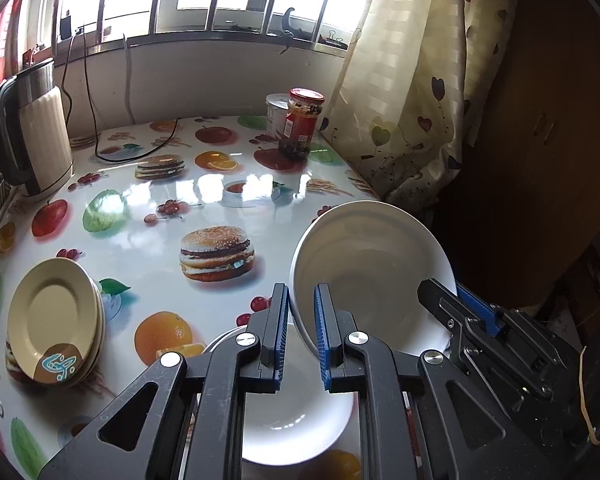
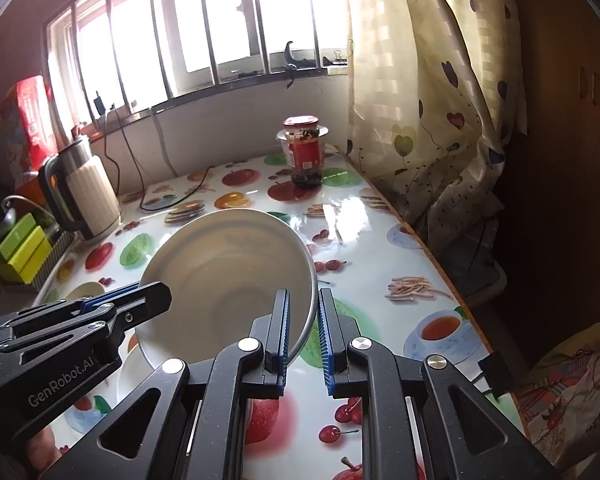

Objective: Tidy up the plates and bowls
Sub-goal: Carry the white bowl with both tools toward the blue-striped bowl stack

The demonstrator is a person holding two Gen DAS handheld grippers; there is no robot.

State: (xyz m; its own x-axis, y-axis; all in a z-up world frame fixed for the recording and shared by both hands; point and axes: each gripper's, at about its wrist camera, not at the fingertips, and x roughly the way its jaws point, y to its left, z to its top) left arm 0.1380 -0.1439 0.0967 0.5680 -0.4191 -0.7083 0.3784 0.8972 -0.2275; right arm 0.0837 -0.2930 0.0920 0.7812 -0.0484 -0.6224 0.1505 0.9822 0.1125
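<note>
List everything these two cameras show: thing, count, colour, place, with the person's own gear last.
White bowl: one, tilted, off the table, both grippers clamped on its rim.
White dish: one, flat on the table under the left gripper.
Cream plates: a small stack, table's left edge; exact count unclear.
Kettle: one, cream and black, far left.
Jar: one, red lid and label, far right.
White tub: one, behind the jar.
Green boxes: a few, left of the table.
Table: one, glossy food-print cover.
Curtain: one, cream with hearts, right.
Left gripper: black, blue pads.
Right gripper: same.
</note>
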